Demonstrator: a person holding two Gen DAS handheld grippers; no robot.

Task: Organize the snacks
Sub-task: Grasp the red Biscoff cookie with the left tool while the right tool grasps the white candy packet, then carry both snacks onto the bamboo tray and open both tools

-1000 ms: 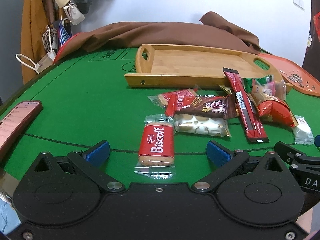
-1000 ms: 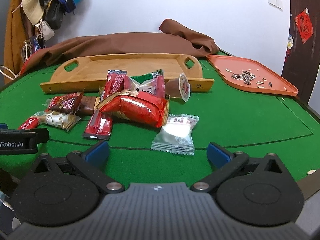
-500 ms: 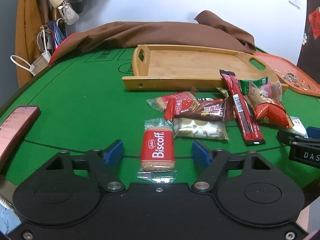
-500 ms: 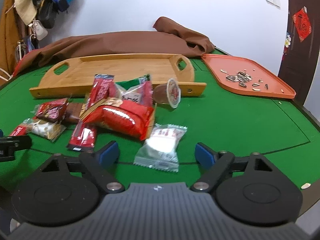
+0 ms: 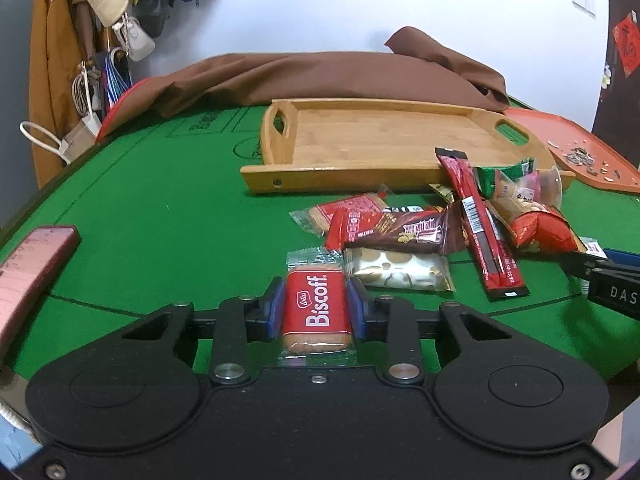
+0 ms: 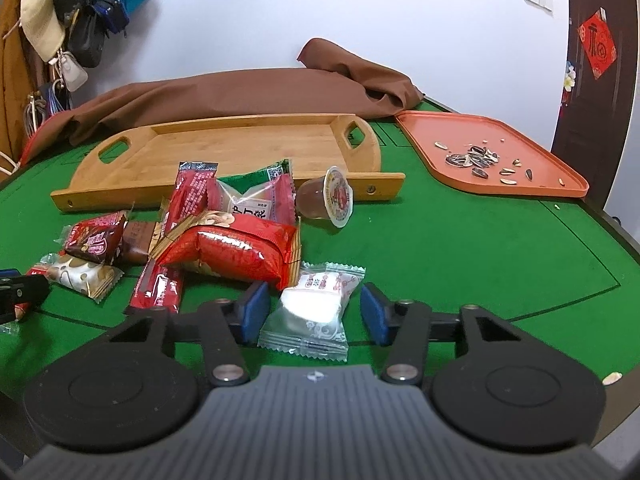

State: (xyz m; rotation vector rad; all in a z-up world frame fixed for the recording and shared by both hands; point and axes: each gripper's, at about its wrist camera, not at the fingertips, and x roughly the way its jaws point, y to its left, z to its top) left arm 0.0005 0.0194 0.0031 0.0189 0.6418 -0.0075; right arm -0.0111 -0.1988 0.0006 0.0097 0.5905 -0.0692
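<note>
We counted two trays: one empty bamboo tray (image 5: 384, 148), one orange plastic tray (image 6: 492, 152) holding sunflower seeds (image 6: 478, 160). The left gripper (image 5: 316, 312), jaws just closing, pinched the red Biscoff biscuit packet (image 5: 316, 312); the right gripper (image 6: 312, 312), also just closing, stood spread around the white wrapped candy (image 6: 316, 312) without touching. The piled snacks overlapped too much for a count.

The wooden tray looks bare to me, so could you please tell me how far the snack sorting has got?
Nothing is sorted yet: the wooden tray holds nothing. In hand: the left gripper has just closed on the Biscoff packet, and the right gripper has been closing around the white candy, pads not yet touching. The snack pile remains on the green table.
</note>
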